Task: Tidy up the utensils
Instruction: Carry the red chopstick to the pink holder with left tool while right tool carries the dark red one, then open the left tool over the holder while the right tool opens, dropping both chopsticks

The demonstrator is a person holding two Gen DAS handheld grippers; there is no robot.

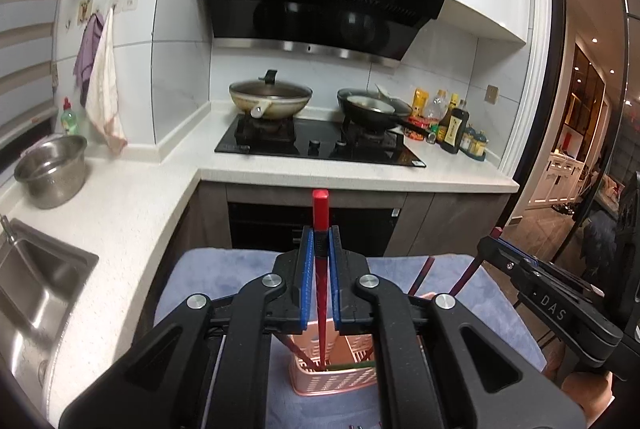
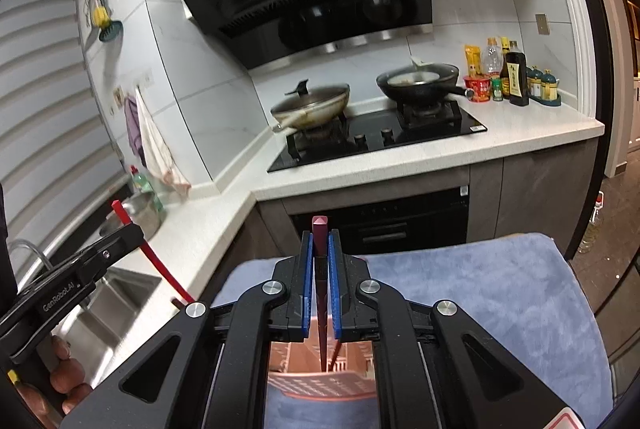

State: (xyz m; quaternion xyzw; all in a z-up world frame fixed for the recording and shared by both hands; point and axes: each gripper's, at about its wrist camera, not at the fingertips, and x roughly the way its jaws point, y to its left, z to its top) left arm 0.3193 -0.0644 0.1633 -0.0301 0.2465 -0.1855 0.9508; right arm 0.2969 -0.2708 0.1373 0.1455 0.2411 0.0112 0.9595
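Note:
My left gripper [image 1: 320, 241] is shut on a bright red chopstick [image 1: 320, 207]; its lower end reaches into the pink slotted utensil basket [image 1: 334, 375] on the blue towel [image 1: 240, 273]. My right gripper [image 2: 320, 245] is shut on a dark red chopstick [image 2: 319, 229], whose tip also dips into the pink basket [image 2: 320, 385]. Each gripper shows in the other's view: the right gripper [image 1: 490, 243] at the right edge, the left gripper [image 2: 134, 229] at the left with the bright red chopstick [image 2: 160, 261] slanting down. Other dark chopsticks [image 1: 424, 273] stand in the basket.
A white L-shaped counter [image 1: 132, 213] runs behind, with a steel sink [image 1: 36, 281], a steel pot [image 1: 54, 169], a gas hob [image 1: 320, 145] with two pans, and sauce bottles [image 1: 454, 129]. Dark cabinets [image 2: 520, 197] stand below. A hand [image 2: 64, 381] holds the left tool.

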